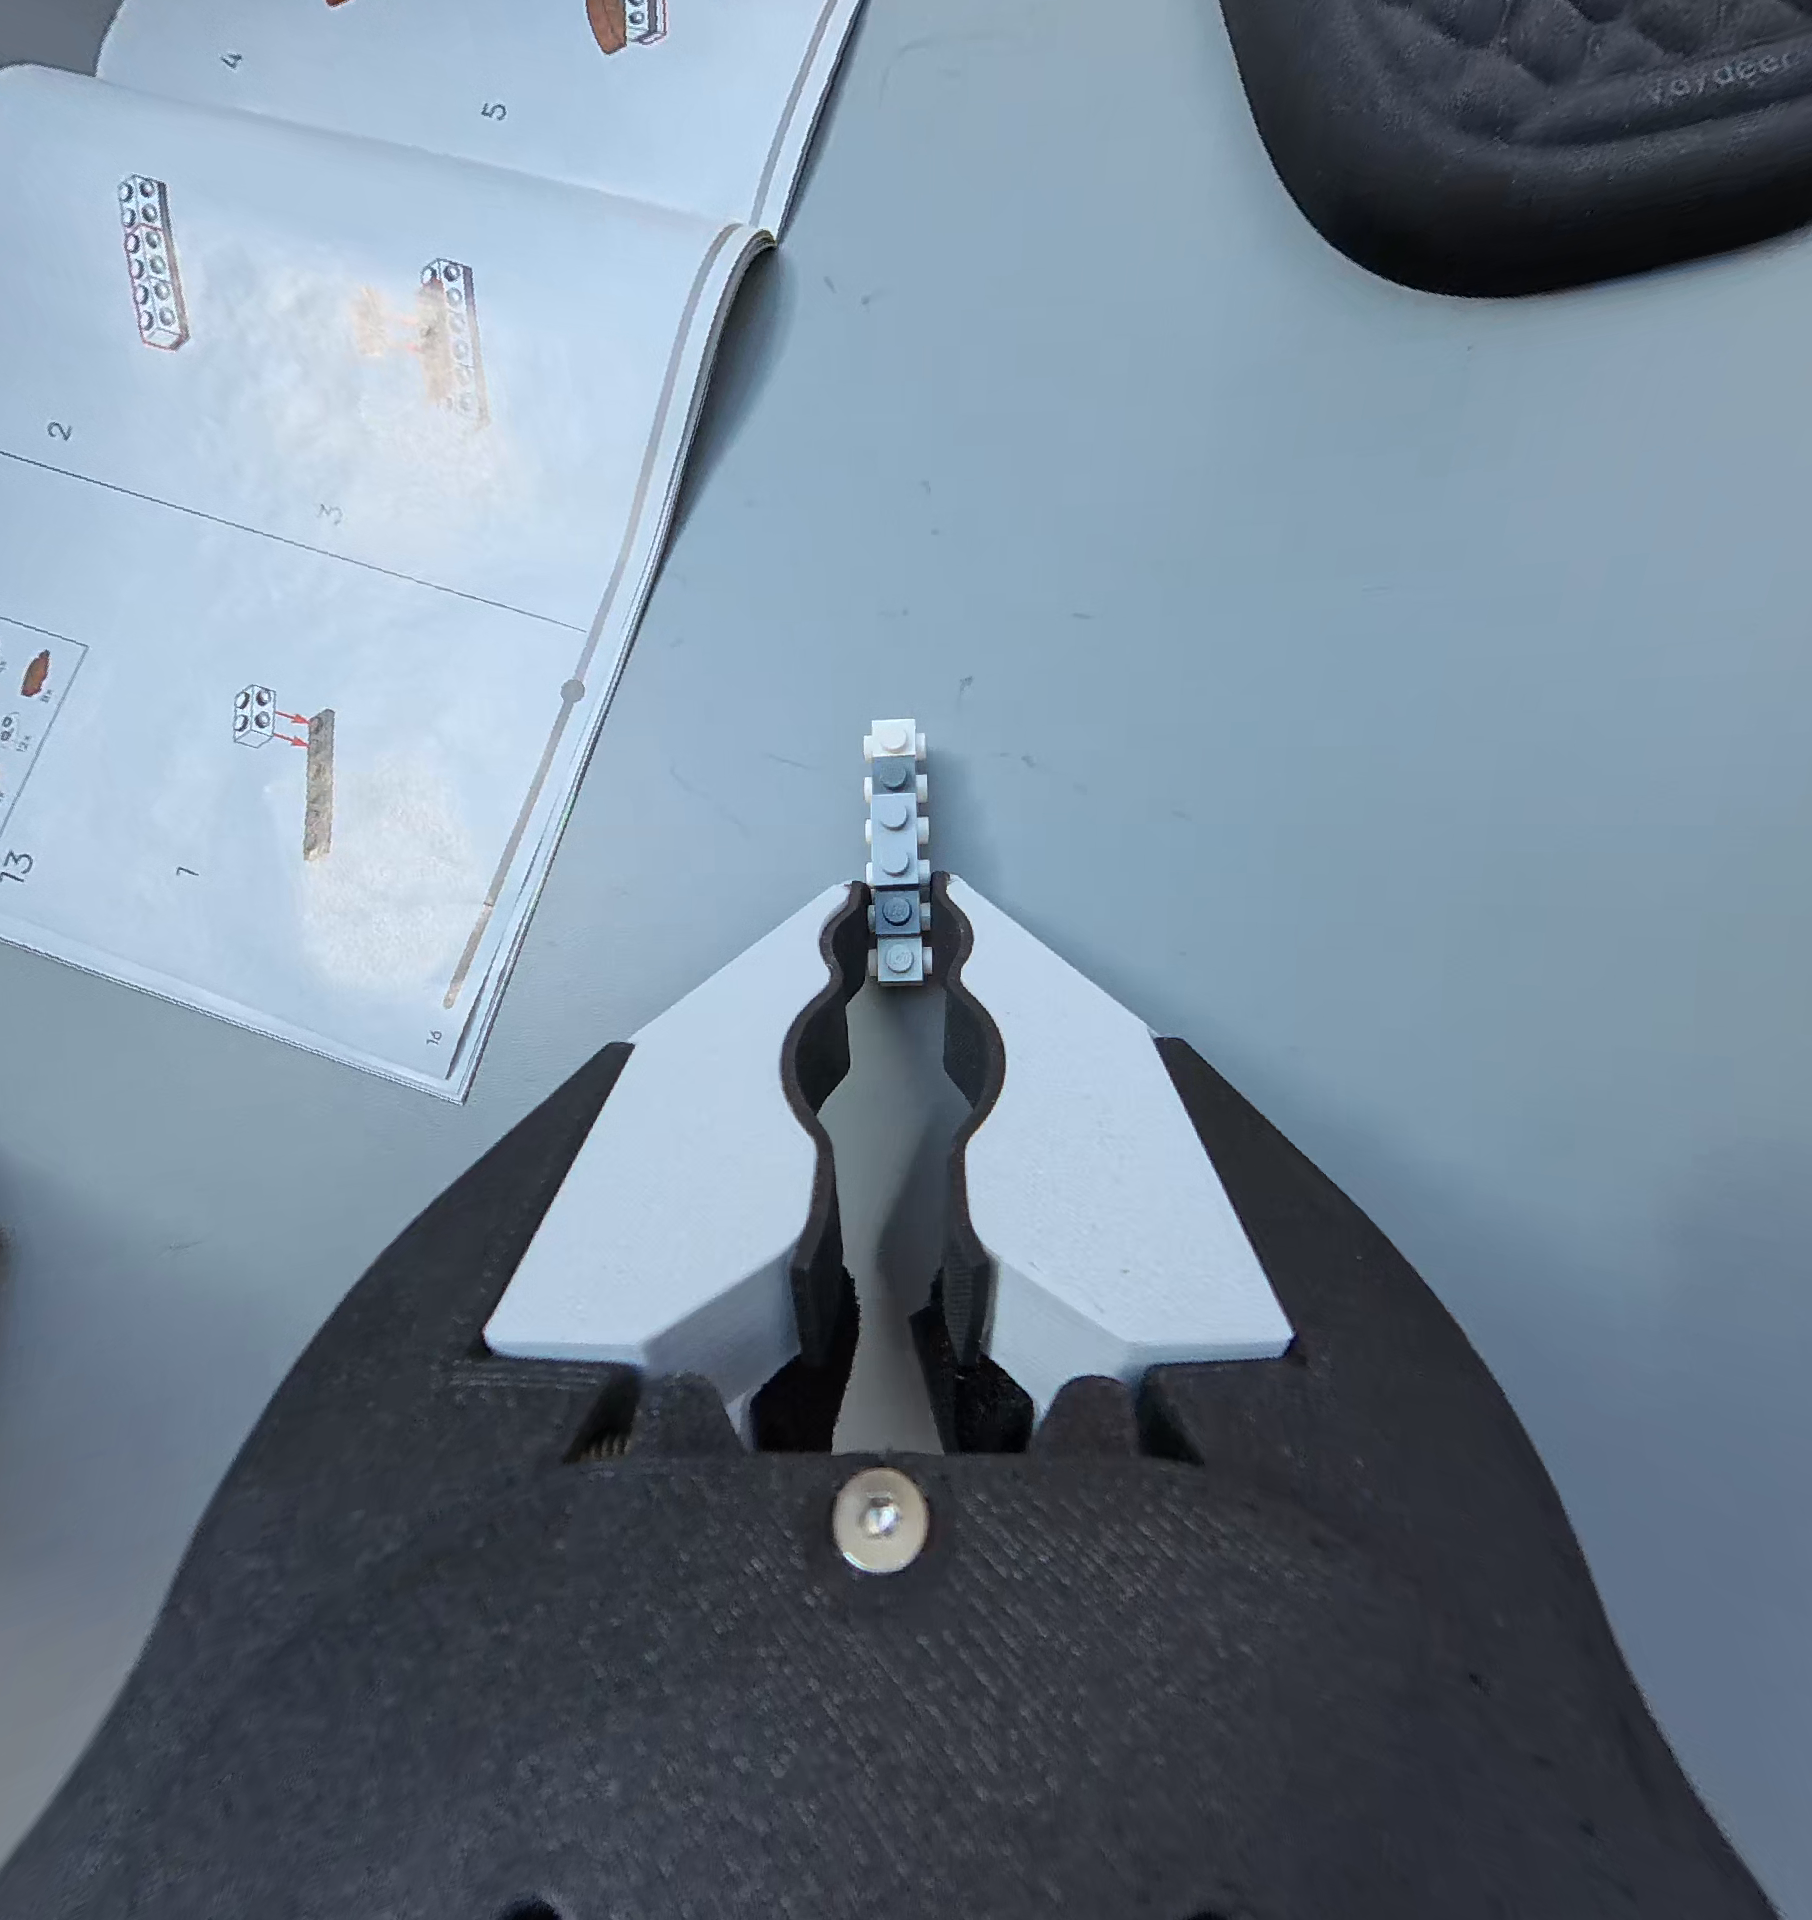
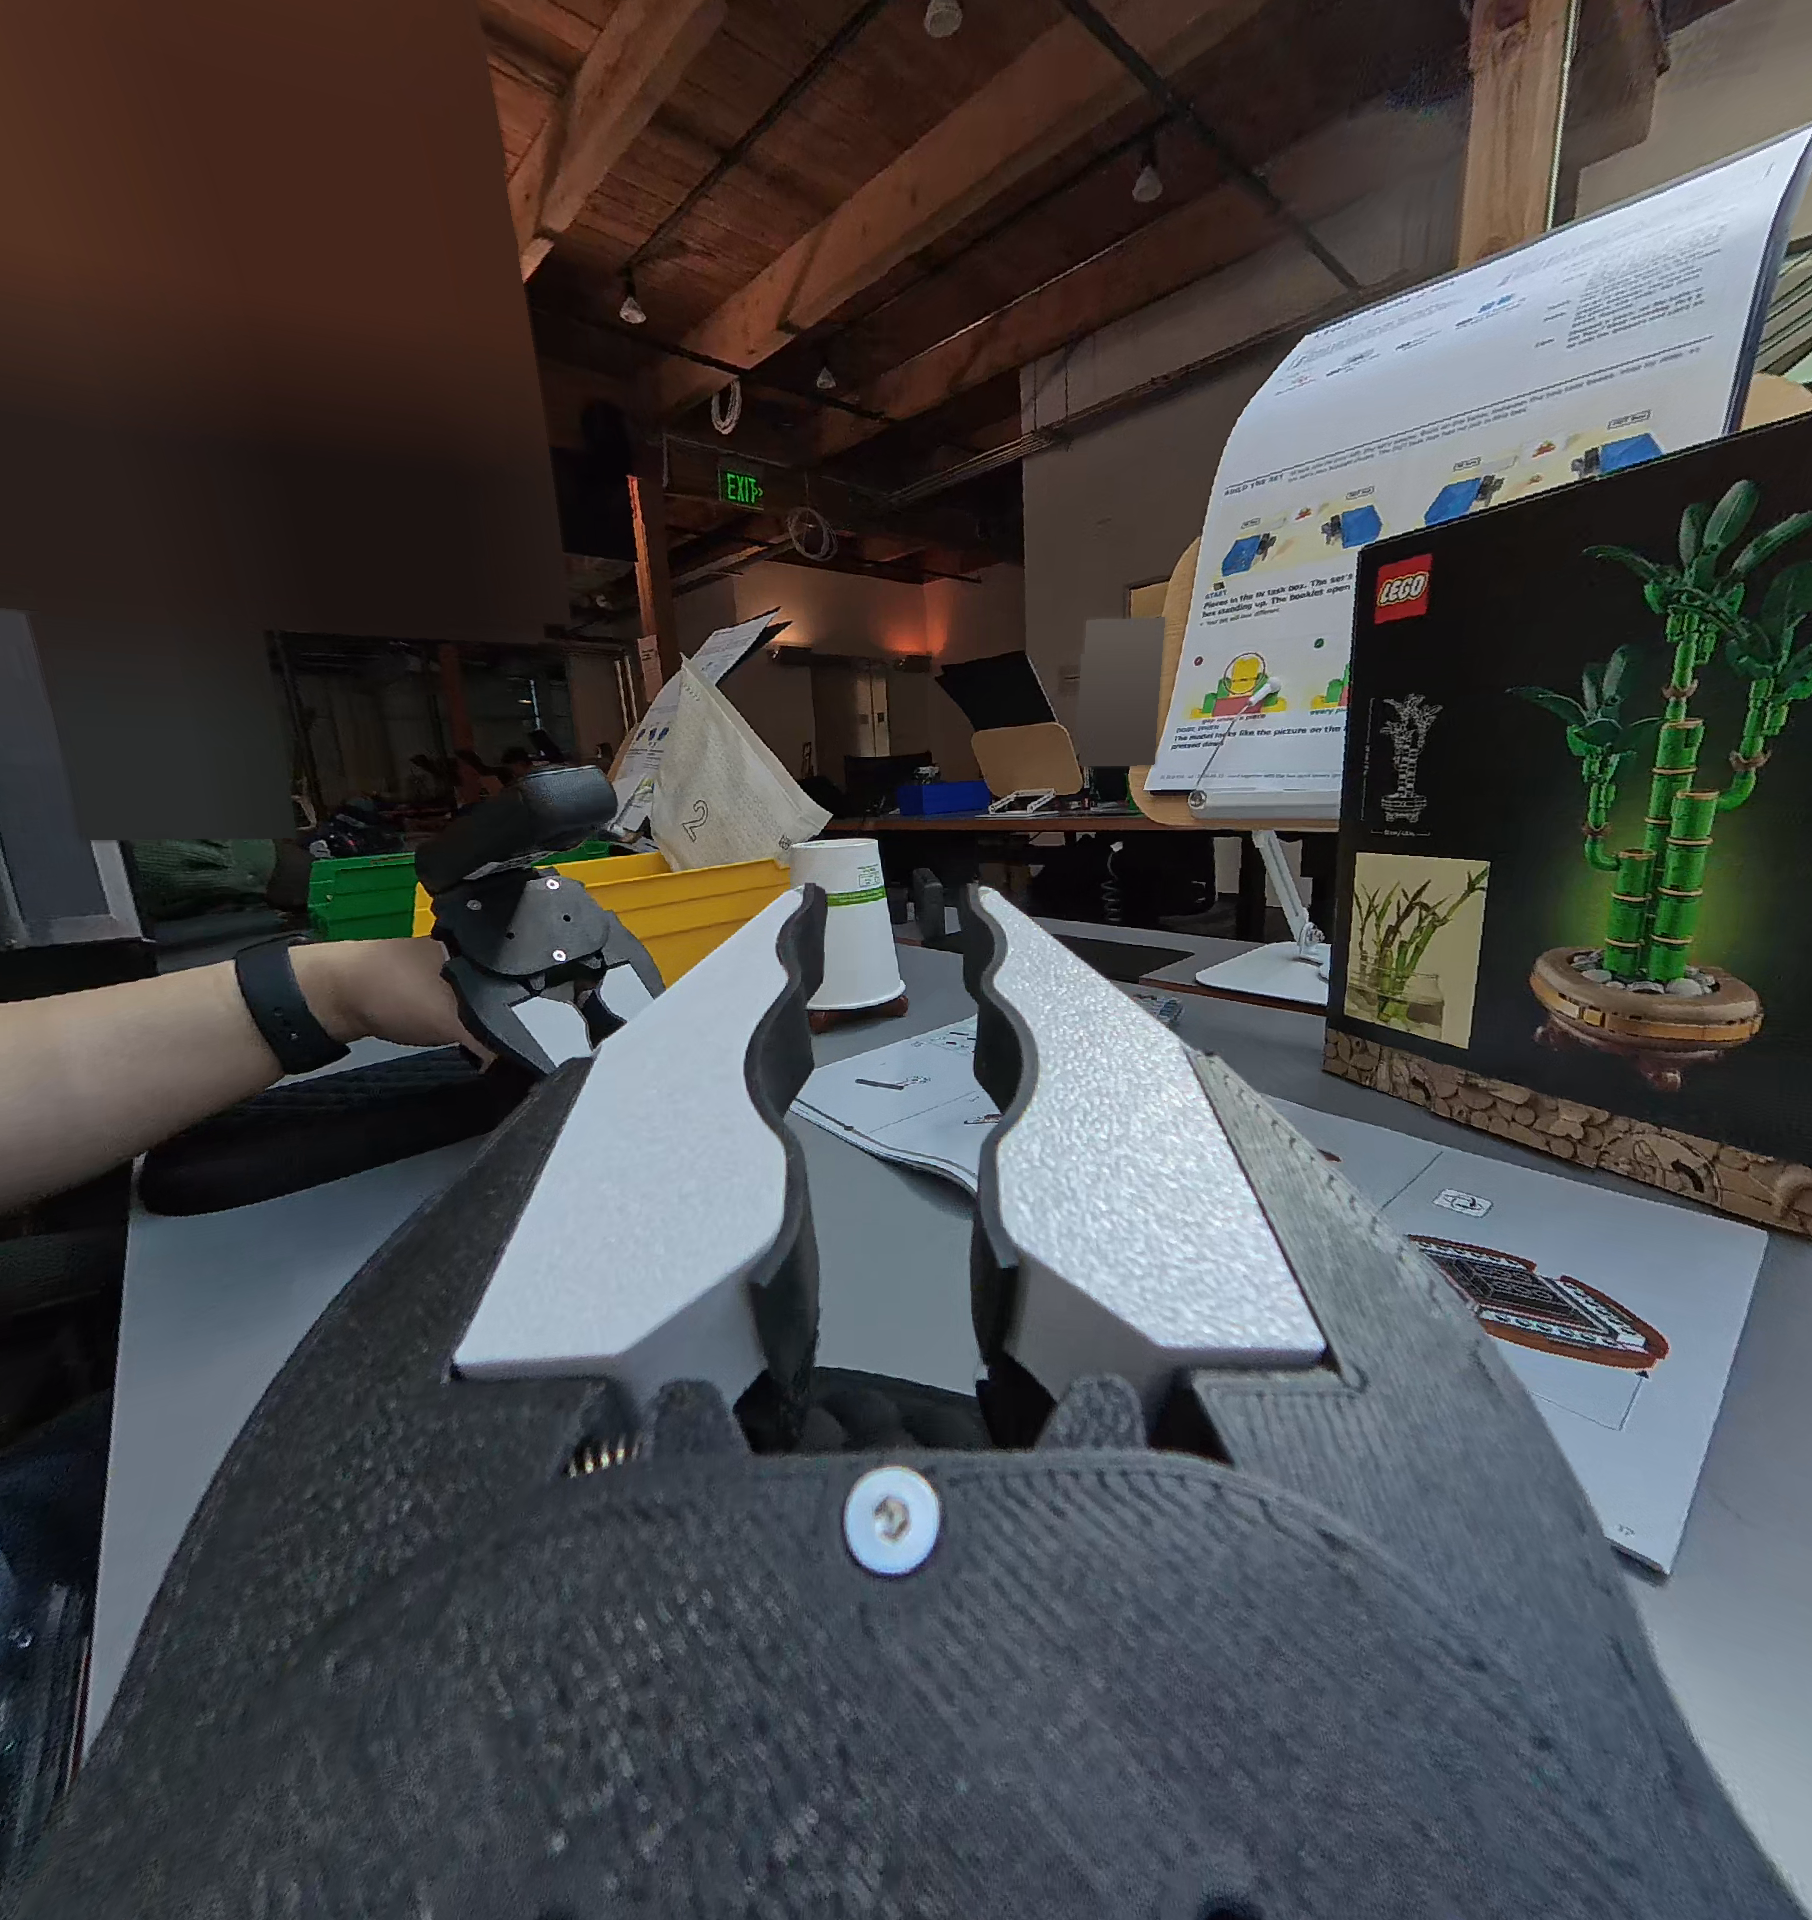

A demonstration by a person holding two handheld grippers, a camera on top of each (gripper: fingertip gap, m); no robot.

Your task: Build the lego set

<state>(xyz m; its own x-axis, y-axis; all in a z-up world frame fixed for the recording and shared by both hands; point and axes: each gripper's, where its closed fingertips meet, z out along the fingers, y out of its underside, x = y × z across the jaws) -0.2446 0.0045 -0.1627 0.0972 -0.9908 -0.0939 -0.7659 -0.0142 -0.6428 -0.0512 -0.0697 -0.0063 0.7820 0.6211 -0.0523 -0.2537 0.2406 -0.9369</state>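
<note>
A white-and-grey brick strip (image 1: pixel 896 852) lies on the grey table (image 1: pixel 1297 623); yellow bin (image 2: pixel 673 904), white cup (image 2: pixel 850 925), black box (image 2: pixel 1608 831) with green bamboo.

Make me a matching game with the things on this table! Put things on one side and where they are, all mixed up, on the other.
Things:
1. stack of small grey and white bricks
2. paper cup
3. set box
4. open booklet

Places or states:
A. upside down on the table
B. lying flat, pages showing
C. pinched between the left gripper's tips
D. standing upright at the right of the table

Pairs: 1-C, 2-A, 3-D, 4-B
</note>
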